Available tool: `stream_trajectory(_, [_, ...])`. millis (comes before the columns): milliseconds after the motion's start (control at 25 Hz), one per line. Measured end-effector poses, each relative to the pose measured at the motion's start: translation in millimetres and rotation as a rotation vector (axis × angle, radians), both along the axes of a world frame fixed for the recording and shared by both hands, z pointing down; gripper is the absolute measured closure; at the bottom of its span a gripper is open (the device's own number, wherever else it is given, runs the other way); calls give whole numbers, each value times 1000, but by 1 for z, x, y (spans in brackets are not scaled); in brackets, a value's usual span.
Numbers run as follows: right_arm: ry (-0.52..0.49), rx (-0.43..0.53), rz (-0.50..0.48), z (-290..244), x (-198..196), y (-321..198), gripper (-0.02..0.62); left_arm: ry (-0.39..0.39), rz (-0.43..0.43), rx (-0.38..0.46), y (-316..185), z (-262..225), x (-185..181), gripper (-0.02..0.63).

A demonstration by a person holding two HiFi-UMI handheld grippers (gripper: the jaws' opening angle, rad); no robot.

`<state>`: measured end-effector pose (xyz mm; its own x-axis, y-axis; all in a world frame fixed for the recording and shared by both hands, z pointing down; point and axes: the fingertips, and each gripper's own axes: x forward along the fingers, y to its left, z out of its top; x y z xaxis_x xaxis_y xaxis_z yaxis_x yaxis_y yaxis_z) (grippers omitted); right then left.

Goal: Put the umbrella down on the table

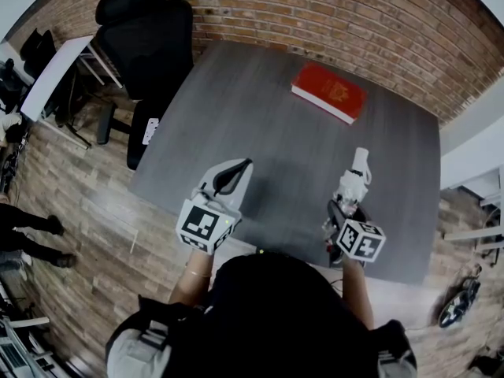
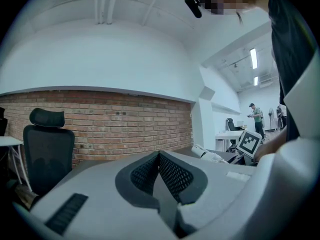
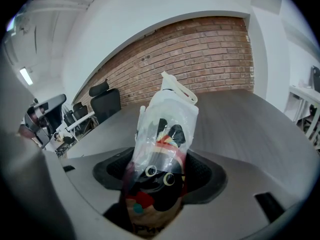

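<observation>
Right gripper (image 1: 342,209) clamps the one umbrella (image 1: 356,176); left gripper (image 1: 231,178) pinched together, empty; one red book (image 1: 328,91).

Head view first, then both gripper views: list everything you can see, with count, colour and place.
table: one, grey, centre of the room
book: one, red, flat on the table's far side
umbrella: one, folded, in a clear sleeve with black and red print, white end; over the table's near right part
office chair: one, black, at the table's far left corner
desk: one, white, far left
brick wall: one, red-brown, behind the table
floor: brown planks, around the table
bystander: one, dark legs, left edge
left gripper: light grey, jaws together, empty, over the table's near edge
right gripper: light grey, jaws closed on the umbrella
</observation>
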<state>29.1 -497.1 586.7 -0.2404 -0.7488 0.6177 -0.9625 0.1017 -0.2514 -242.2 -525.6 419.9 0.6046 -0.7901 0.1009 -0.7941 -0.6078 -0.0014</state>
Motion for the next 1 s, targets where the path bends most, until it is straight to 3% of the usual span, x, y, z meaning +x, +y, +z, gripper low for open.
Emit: stream_trajectory(1000, [51,-167,17,60,4,-13,302,-8,-14,-22,-20,6,-10,609])
